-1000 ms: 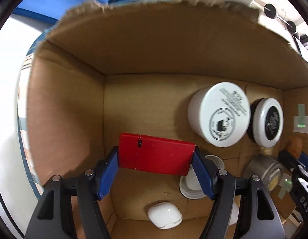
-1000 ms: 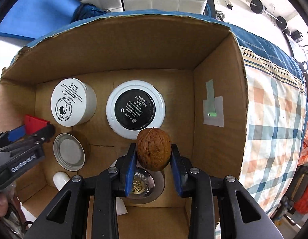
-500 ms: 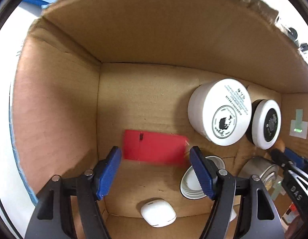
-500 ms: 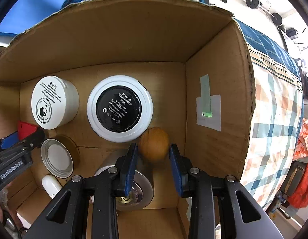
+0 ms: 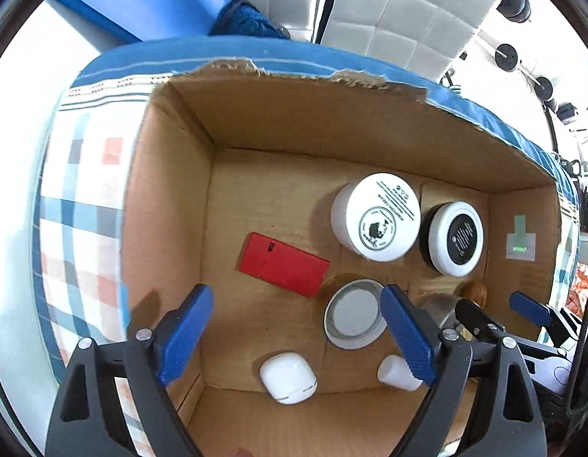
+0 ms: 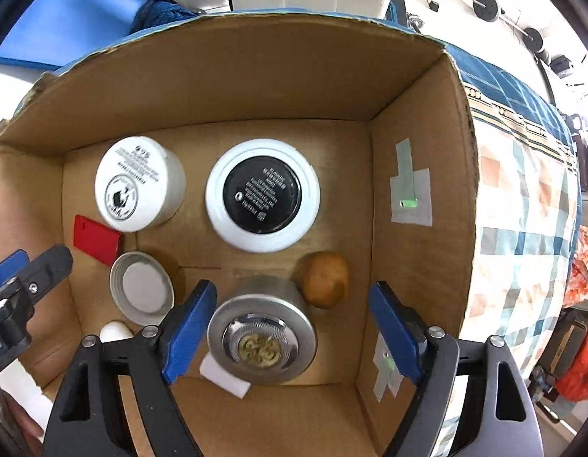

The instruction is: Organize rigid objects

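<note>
A red flat case (image 5: 284, 264) lies on the floor of the cardboard box (image 5: 168, 198), also seen in the right wrist view (image 6: 96, 240). My left gripper (image 5: 297, 333) is open and empty above the box, back from the case. A brown walnut (image 6: 324, 279) lies on the box floor (image 6: 419, 266) by the right wall, beside a metal spotlight (image 6: 261, 337). My right gripper (image 6: 290, 323) is open and empty above the spotlight and walnut. The walnut shows partly in the left wrist view (image 5: 475, 292).
The box also holds a white jar (image 5: 376, 216), a white jar with black label (image 6: 262, 194), a metal lid (image 5: 353, 314), a white earbud case (image 5: 288, 379) and a small white cylinder (image 5: 397, 373). The box stands on a checked cloth (image 6: 522, 205).
My left gripper opened, dropped the red case onto the box floor and pulled back upward. My right gripper opened, released the walnut beside the spotlight and pulled back.
</note>
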Available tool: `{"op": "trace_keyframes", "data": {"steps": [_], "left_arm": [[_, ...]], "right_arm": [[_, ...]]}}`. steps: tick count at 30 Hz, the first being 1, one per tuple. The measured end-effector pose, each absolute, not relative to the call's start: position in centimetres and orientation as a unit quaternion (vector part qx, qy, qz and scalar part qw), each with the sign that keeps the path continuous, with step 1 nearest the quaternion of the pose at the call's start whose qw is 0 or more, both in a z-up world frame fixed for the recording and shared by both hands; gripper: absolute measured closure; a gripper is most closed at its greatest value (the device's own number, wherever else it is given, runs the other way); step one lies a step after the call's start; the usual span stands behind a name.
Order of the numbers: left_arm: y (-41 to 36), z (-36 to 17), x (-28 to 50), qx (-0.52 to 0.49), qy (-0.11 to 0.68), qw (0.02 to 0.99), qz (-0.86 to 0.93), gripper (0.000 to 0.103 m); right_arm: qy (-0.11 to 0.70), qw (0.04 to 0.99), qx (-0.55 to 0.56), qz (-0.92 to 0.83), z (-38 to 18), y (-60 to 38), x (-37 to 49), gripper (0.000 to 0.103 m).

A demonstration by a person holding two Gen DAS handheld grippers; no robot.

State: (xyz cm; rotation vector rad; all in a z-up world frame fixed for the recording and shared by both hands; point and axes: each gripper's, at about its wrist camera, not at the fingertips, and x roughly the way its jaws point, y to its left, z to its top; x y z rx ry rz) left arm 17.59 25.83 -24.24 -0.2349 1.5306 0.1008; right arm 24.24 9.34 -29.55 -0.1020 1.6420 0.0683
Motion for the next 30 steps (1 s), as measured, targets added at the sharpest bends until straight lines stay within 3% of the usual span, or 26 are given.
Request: {"op": "trace_keyframes", "data": {"steps": [2, 3, 5, 20, 30], "left_arm": [[25.9, -23.7, 17.4, -0.105, 0.688, 0.717, 0.043, 0.001], [25.9, -23.3, 17.2, -0.105, 0.685, 0.719, 0.041, 0.000], [26.3, -23.0, 16.2, -0.103, 0.681, 0.724, 0.041, 0.000], [23.2, -18.0, 14.1, -0.098, 0.651, 0.751, 0.043, 0.000], [21.1, -10.0, 9.3, -0.063, 0.587, 0.805, 0.057, 0.000]], "right_arm": [[0.731, 0.681, -0.044, 0.033, -29.2, 9.4, 23.8, 0.017], [0.729, 0.682, -0.041, 0.039, -28.9, 9.4, 23.6, 0.012], [0.727, 0.684, -0.041, 0.042, -28.5, 9.5, 23.2, 0.006], [0.700, 0.710, -0.027, 0.064, -23.6, 7.8, 18.5, 0.004], [0.651, 0.754, -0.015, 0.082, -15.9, 5.3, 13.6, 0.004]]}}
